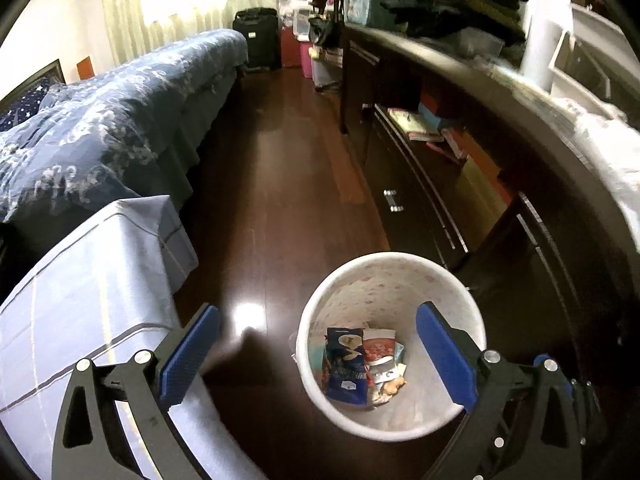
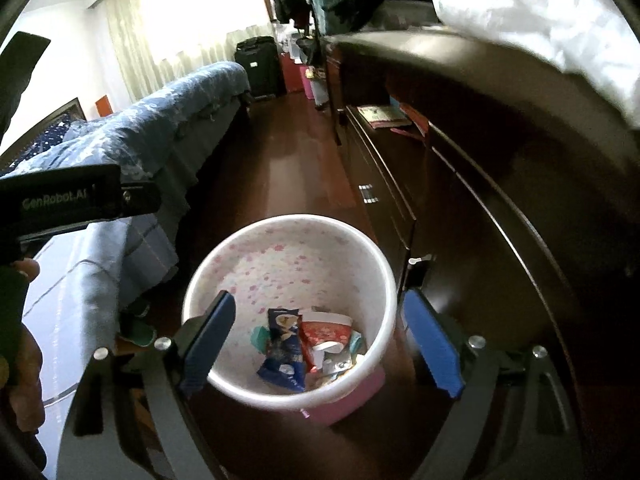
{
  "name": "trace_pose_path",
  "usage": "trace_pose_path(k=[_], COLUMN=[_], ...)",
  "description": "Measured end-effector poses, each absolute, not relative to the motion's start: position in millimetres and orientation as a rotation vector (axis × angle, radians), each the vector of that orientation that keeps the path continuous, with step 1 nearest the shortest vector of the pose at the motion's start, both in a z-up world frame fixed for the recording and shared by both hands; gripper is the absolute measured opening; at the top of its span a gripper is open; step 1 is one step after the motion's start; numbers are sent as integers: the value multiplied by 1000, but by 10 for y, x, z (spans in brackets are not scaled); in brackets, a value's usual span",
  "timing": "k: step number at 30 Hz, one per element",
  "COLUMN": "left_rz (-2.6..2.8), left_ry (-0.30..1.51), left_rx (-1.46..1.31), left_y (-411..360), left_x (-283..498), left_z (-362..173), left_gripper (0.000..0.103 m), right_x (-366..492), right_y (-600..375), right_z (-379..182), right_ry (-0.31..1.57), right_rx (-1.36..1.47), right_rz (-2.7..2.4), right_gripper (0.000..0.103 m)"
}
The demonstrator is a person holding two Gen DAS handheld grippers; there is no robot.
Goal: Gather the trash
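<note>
While both grippers (image 1: 318,354) (image 2: 320,344) gape empty, one bin (image 2: 208,276) holds two wrappers (image 2: 282,350).

Dark wood floor (image 1: 280,184) carries white bin (image 1: 474,320) beside dark cabinet (image 1: 420,208); bed (image 1: 120,120) opposite.

A home bedroom: bed (image 1: 120,120), curtains (image 1: 132,4), probably a dresser (image 1: 420,200).

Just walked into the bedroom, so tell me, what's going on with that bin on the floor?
A person is collecting trash with a gripper in each hand. The left gripper and right gripper both hang open and empty above the white bin, which stands on the dark wood floor between bed and cabinets. A blue snack bag and a red wrapper already lie inside.
</note>
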State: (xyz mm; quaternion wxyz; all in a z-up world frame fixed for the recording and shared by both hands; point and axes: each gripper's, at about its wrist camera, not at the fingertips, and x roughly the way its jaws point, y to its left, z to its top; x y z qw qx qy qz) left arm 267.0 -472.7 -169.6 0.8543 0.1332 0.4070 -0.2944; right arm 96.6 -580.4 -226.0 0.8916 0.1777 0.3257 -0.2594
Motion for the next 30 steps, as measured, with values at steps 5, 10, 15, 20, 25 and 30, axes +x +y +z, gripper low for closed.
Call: trace_pose_path(k=[5, 10, 15, 20, 25, 30], left_rz=[-590, -468, -319, -151, -41, 22], left_ry=[764, 702, 655, 641, 631, 600], left_rx=[210, 126, 83, -10, -77, -135], left_y=[-4106, -3228, -2349, -1510, -896, -497], left_x=[2423, 2222, 1952, 1597, 1201, 793], left_z=[-1349, -1097, -1023, -1086, -1109, -1008], left_gripper=[99, 99, 99, 99, 99, 99], right_x=[787, 699, 720, 676, 582, 409], right_y=[-5394, -4739, -3962, -3231, -2725, -2432], right_z=[-2009, -1769, -1640, -1568, -1454, -1223], right_ry=[634, 603, 620, 662, 672, 634], right_rx=[324, 264, 242, 205, 155, 102], right_rz=[-493, -388, -262, -151, -148, -130], right_gripper=[92, 99, 100, 100, 100, 100])
